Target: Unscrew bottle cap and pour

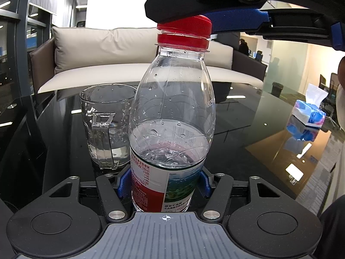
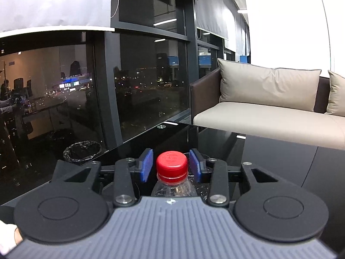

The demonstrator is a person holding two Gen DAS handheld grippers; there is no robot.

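Observation:
A clear plastic water bottle [image 1: 172, 108], about half full, stands upright on the black glass table [image 1: 248, 118]. My left gripper [image 1: 163, 183] is shut on its labelled lower body. Its red cap [image 1: 184, 27] sits on the neck. My right gripper [image 2: 171, 165] is level with the cap [image 2: 171, 166], its blue pads [image 2: 147, 165] on either side with small gaps, open. It also shows in the left wrist view [image 1: 194, 15], reaching in from the upper right. A glass mug [image 1: 105, 125] with a little water stands just left of and behind the bottle.
A blue and white tissue pack [image 1: 309, 114] lies on the table at the right. A beige sofa [image 1: 140, 60] runs behind the table. A black waste bin [image 2: 82, 151] stands on the floor by the dark windows.

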